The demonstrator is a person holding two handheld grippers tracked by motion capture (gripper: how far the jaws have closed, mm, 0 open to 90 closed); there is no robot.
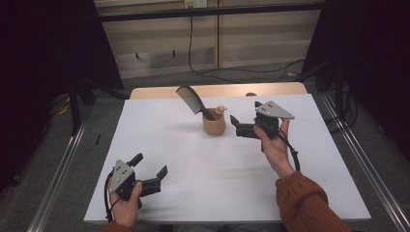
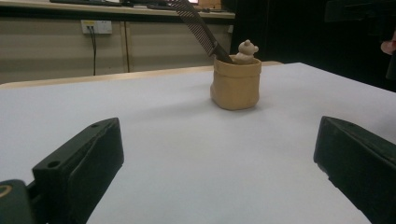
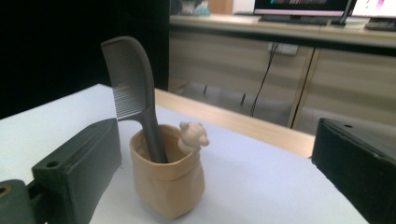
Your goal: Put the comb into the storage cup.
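Table point(image 1: 159, 145): white top, bare around one holder.
Holder point(image 1: 214, 123): tan pouch at far centre, dark comb point(image 1: 189, 98) leaning out.
Right gripper point(image 1: 236, 124): jaws released, just beside the holder; likely closing in.
Left gripper point(image 1: 151, 170): jaws released, well apart, idle.
Next: probably grasp the comb handle.

A dark grey comb point(image 3: 130, 88) with fine, even teeth stands in a tan pouch-shaped cup point(image 3: 168, 184) bearing a pale cream bear figure point(image 3: 192, 136), on a plain white table top point(image 1: 193, 159) edged in light wood, beside black-jawed grippers and a rust-orange sleeve point(image 1: 309, 205).
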